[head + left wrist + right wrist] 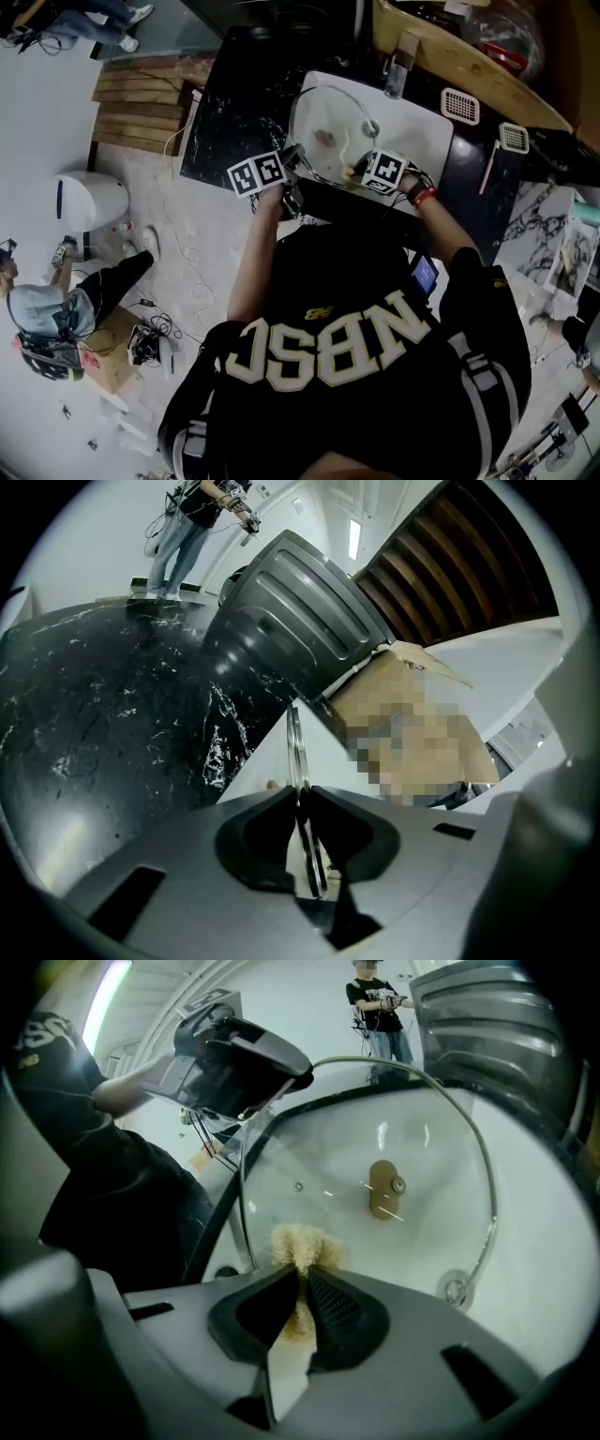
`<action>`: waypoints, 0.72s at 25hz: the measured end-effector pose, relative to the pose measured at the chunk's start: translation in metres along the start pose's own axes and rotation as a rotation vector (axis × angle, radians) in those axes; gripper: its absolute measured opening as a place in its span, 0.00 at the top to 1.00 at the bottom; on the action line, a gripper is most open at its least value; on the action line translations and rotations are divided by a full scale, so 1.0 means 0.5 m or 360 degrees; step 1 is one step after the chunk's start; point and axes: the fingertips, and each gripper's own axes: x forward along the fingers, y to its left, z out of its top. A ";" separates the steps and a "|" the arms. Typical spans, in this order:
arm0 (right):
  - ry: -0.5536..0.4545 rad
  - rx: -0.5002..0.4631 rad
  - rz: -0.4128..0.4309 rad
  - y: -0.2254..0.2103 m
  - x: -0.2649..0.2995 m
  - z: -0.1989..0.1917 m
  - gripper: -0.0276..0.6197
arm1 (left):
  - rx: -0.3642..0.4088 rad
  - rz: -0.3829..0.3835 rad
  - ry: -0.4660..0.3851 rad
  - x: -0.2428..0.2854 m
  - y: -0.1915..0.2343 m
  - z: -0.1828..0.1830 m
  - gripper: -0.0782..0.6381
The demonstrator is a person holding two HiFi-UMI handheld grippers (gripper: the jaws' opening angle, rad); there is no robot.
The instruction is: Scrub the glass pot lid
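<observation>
The glass pot lid (336, 131) stands on edge over the white sink (427, 131). It has a metal rim and a tan knob (382, 1188). My left gripper (292, 164) is shut on the lid's rim at the left. In the left gripper view the lid (296, 747) shows edge-on between the pads of that gripper (302, 794). My right gripper (302, 1274) is shut on a tan fibrous scrubber (300, 1246), which rests against the glass near the lid's lower edge. In the head view the right gripper (361, 172) is at the lid's near side. The left gripper (234, 1054) also shows in the right gripper view, clamped on the rim.
A black marble counter (225, 112) surrounds the sink, with the faucet (398, 70) behind. A cardboard box (469, 56) stands at the back right, and two white grated holders (459, 105) lie right of the sink. A grey ribbed bin (291, 611) is nearby. A person (380, 1007) stands across the room.
</observation>
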 end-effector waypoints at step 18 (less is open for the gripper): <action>-0.0429 0.0031 -0.0045 0.036 -0.019 0.191 0.89 | 0.0024 -0.0037 0.0041 0.001 0.004 -0.001 0.80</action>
